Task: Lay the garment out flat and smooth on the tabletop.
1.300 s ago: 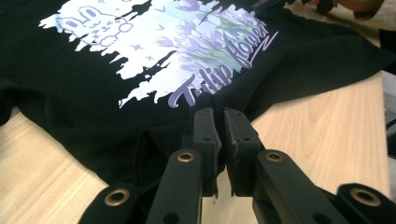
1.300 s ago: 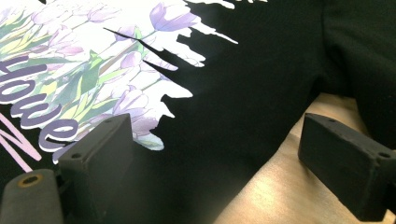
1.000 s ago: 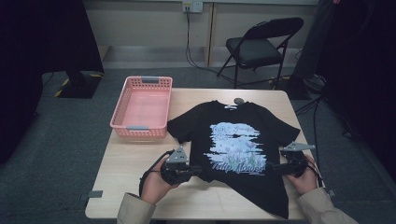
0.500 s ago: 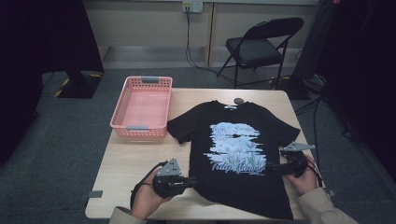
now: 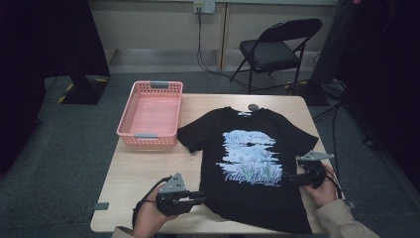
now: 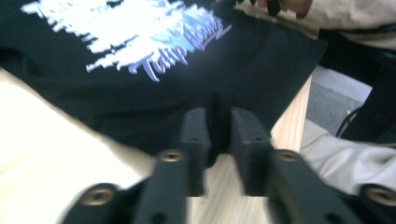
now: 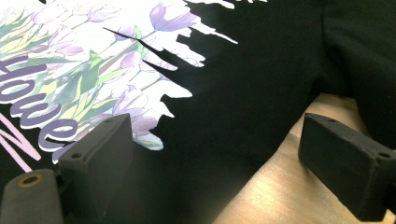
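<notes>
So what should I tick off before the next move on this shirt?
1. T-shirt spread flat on the table, print up: ok.
2. Left gripper at the shirt's lower hem; its jaws have just been opening and stand a narrow gap apart. Fabric clear of them: cannot tell.
3. Right gripper jaws wide open, one over the shirt's side edge and one over bare wood, gripping nothing: ok.
4. Pink basket empty and ready: ok.
5. Hem corner near the right hand fully on the table: cannot tell.
</notes>
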The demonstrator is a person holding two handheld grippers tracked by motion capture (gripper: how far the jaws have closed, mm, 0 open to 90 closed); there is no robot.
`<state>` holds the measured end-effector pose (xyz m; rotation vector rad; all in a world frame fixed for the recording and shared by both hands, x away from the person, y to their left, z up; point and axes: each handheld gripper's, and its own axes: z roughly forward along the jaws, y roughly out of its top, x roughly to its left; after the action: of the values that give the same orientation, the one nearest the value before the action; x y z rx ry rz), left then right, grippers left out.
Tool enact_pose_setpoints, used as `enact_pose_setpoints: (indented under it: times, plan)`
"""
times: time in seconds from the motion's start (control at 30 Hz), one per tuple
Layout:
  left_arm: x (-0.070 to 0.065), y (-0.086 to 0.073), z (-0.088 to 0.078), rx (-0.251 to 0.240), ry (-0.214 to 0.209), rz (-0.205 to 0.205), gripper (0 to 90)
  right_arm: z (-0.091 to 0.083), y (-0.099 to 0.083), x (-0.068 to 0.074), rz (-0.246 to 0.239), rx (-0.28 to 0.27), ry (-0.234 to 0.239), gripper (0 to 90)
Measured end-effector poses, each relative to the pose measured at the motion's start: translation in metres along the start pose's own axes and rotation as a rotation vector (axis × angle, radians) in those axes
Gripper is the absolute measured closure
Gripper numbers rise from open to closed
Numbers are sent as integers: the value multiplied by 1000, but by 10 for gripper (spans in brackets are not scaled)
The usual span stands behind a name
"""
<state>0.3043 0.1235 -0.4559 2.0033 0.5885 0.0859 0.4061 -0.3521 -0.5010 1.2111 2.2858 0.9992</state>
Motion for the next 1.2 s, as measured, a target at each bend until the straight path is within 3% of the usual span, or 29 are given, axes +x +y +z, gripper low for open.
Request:
enact_pose_setpoints:
  times: [0.07,0.17,0.3,0.37,0.53,0.67,1.2]
  plan:
    - [1,2,0,-35,16,38,522,0,0,0,0,0,0,94]
    - [2,6,3,-52,39,79,353,0,0,0,-1,0,0,94]
    - [5,13,11,-50,56,108,264,0,0,0,-1,0,-1,94]
    - [8,16,17,-53,54,103,226,0,0,0,-1,0,-1,94]
    - [16,24,26,-70,79,131,159,0,0,0,-1,0,0,94]
    - [22,27,29,-75,92,141,156,0,0,0,-1,0,0,94]
    - [40,19,26,-59,119,144,156,0,0,0,-2,0,-1,94]
